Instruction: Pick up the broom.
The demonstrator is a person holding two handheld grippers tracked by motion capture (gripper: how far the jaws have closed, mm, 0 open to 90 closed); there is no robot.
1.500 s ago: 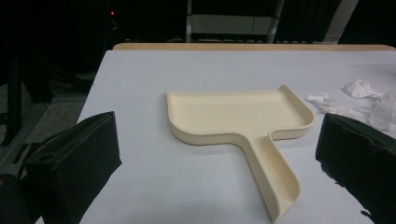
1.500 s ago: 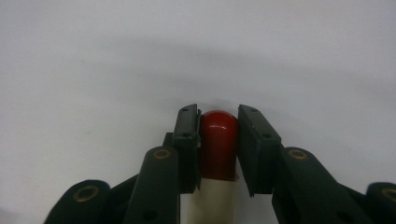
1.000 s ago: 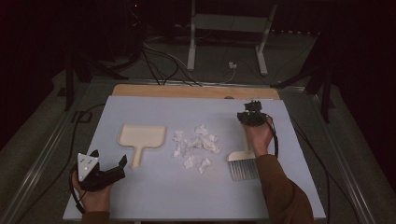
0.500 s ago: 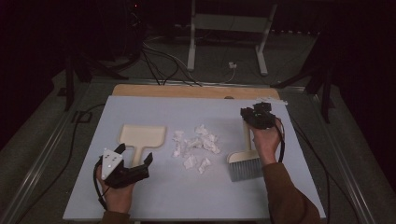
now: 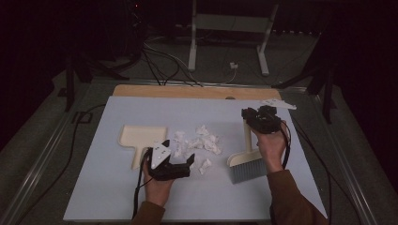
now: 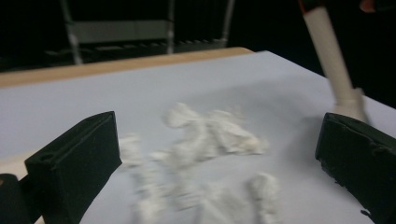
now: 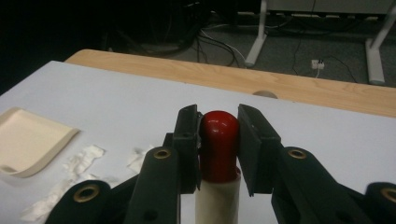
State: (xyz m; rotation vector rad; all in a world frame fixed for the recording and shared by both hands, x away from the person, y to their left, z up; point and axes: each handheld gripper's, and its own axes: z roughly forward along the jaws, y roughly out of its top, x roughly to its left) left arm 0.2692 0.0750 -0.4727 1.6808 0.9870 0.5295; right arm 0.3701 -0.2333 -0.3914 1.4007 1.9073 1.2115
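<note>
Dark floor and cables surround your pale blue table (image 5: 117, 197), where torn paper scraps (image 5: 197, 145) lie in a loose pile. Just right of the scraps stands the brush (image 5: 246, 164), bristles down; your right gripper (image 7: 218, 140) clamps its red handle tip (image 7: 219, 140), seen close in the right gripper view. Left of the scraps lies the cream dustpan (image 5: 138, 138). Your left gripper (image 5: 185, 165) hovers at the scraps, jaws spread wide.

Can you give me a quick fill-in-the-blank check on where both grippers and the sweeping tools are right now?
1. The right gripper is shut on the brush's ____ handle tip.
2. The left gripper's jaws are ____.
3. The paper scraps lie between the brush and the ____.
4. The dustpan lies on the ____ mat.

Missing words: red; open; dustpan; white
</note>
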